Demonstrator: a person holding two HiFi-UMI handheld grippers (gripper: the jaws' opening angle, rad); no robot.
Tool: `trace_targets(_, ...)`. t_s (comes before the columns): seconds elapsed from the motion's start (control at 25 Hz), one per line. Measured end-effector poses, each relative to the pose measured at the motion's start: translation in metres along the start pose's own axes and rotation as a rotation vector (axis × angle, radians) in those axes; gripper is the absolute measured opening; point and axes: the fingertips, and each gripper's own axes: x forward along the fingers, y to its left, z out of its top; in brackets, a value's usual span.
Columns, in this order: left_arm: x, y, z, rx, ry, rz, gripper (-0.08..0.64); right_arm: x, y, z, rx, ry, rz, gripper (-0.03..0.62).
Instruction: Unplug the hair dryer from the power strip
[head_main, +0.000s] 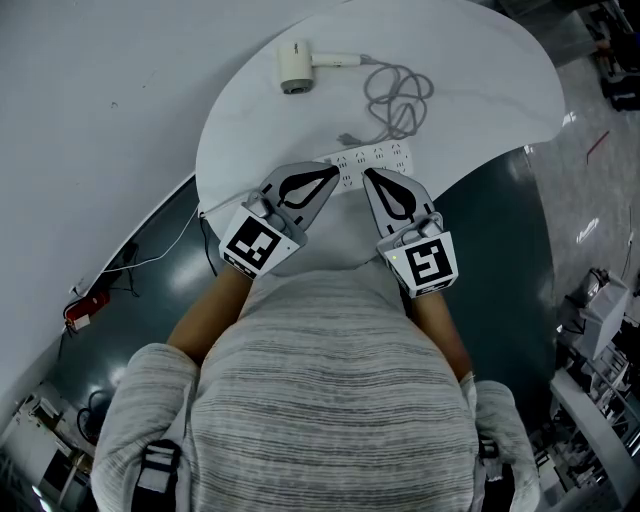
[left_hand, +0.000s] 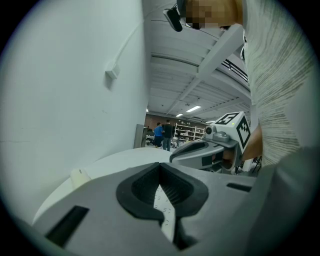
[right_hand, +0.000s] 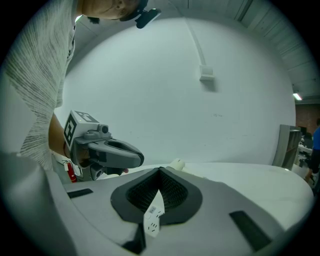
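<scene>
A white hair dryer lies at the far side of the round white table. Its grey cord coils to the right and runs down to a plug at the far edge of the white power strip. Whether the plug sits in a socket I cannot tell. My left gripper and right gripper point at the strip's near left end, side by side, both shut and holding nothing. The strip shows through the hollow of the left jaws and of the right jaws.
A white wall curves behind the table on the left. Dark green floor surrounds the table, with a thin cable and a red object at the left. Equipment stands at the right. People stand far off.
</scene>
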Motion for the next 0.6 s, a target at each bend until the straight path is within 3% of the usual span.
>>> trace_targets(0.6, -0.0007, -0.0003, -0.0052, -0.01, -0.001, 0.007, 0.006, 0.003, 0.0083, -0.0019, -0.007, 0.017, 0.034, 0.023)
